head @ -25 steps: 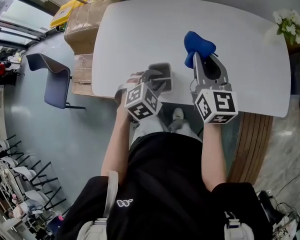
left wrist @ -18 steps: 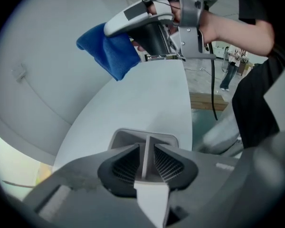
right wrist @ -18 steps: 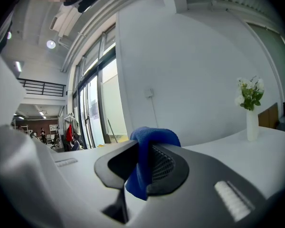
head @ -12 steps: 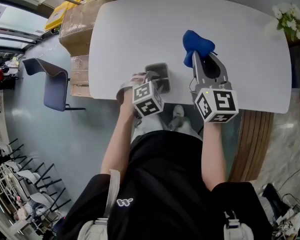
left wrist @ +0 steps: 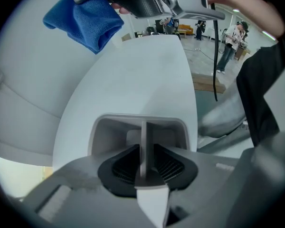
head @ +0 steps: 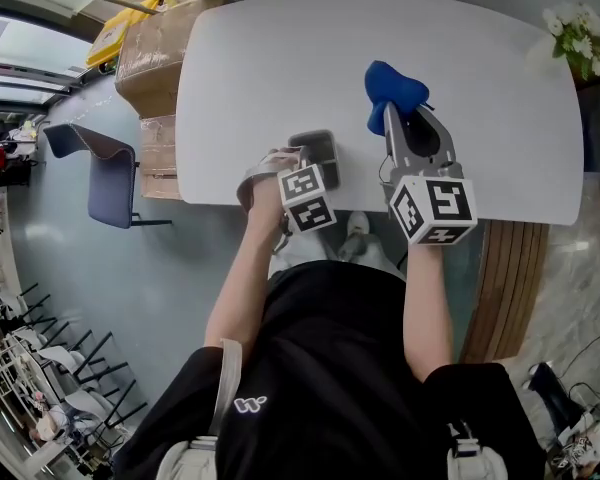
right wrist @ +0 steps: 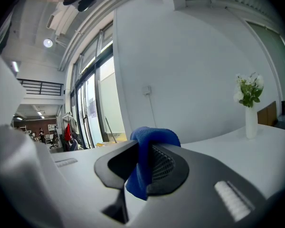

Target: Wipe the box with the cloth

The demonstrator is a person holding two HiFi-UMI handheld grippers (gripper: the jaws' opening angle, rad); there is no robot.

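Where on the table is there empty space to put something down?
The far half of the table is bare, from the left edge across to the flowers. The patch right of the cloth is bare too. It's crowded at the near edge: the box sits there, with only a narrow strip between it and the cloth.

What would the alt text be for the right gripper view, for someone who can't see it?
A bunched blue fabric cloth is clamped between the dark grey jaws of the right gripper. Beyond lies a white table bearing a white vase of white flowers at the right; tall windows fill the left.
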